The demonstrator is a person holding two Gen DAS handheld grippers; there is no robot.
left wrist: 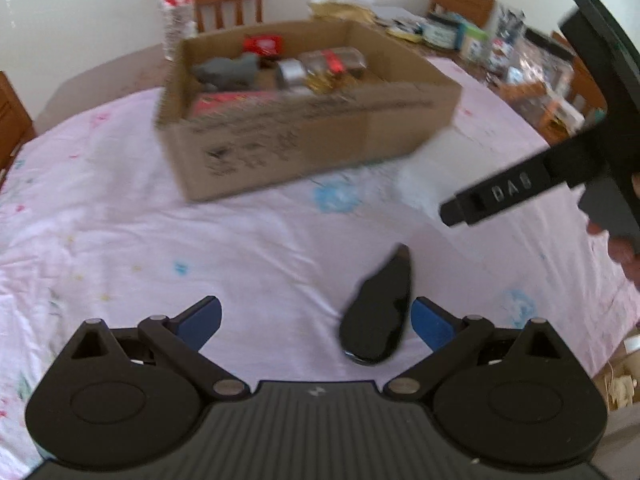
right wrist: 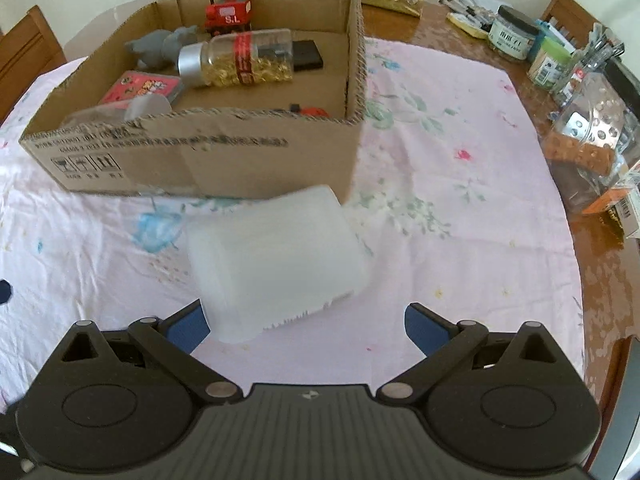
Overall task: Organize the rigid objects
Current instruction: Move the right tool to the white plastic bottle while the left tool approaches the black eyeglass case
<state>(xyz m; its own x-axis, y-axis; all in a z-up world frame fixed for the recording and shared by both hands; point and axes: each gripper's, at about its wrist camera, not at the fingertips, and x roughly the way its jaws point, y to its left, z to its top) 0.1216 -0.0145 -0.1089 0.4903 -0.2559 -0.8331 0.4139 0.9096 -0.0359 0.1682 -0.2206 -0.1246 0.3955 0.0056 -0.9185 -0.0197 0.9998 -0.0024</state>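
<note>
- Dining room, wooden chairs around a table (right wrist: 472, 184) under a pink flowered cloth; jars and packets crowd its far right edge.
- Cardboard box (right wrist: 192, 160) sits mid-table, already holding a red toy train (right wrist: 229, 14), a grey toy animal (right wrist: 160, 46), a bottle of yellow capsules (right wrist: 240, 60), a pink card pack (right wrist: 140, 87) and a flat black item.
- Two things remain on the cloth: white plastic box (right wrist: 276, 256) just in front of the cardboard box, and a glossy black case (left wrist: 378, 316) nearer the person.
- Right gripper (right wrist: 306, 320) has its jaws spread wide and empty, the white plastic box just ahead, its near corner between the tips.
- Left gripper (left wrist: 316, 318) is also spread and empty; the black case lies close to its right finger, off centre.
- Likely step: reach and grasp.
- Advice: the right should centre on the white box's narrower span and push in before closing, since smooth plastic may slip.
- The left should shift right to straddle the case across its width.
- Lift clear of the cardboard wall before lowering inside.
</note>
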